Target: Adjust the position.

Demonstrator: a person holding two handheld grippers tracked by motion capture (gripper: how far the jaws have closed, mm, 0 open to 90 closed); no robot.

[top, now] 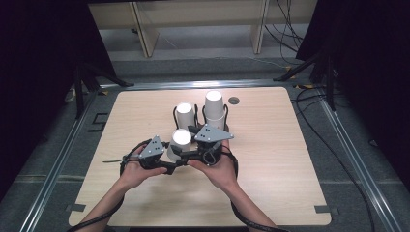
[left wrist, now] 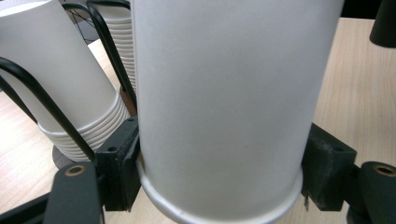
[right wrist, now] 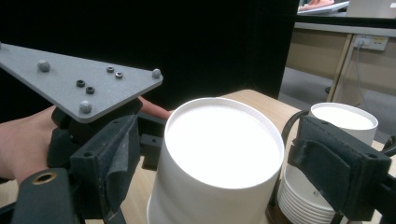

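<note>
Pale wooden table [top: 270,159] with rounded corners, standing on a grey floor between dark curtains; light wooden furniture legs and loose black cables lie beyond its far edge. A small round grommet [top: 234,100] sits in the tabletop near the far edge.

Near the middle of the table, an inverted white paper cup [top: 180,143] stands upside down, its flat bottom facing up. The left gripper [top: 167,157] is clamped on this cup near its rolled rim, which rests at table level: in the left gripper view the two black pads press against opposite sides of the cup wall [left wrist: 224,102]. A grey three-cornered plate [top: 152,146] rides on top of this gripper, and a hand [top: 135,171] holds it from the near side.

The right gripper [top: 193,140] approaches the same cup from the right. Its jaws stand apart, one on each side of the cup's upturned bottom [right wrist: 223,140], with visible gaps between pads and cup wall.

Beyond the cup, toward the far edge, a black wire holder [top: 194,116] carries two stacks of inverted white paper cups: a shorter stack [top: 184,115] on the left and a taller stack [top: 214,108] on the right, just beside each other.
</note>
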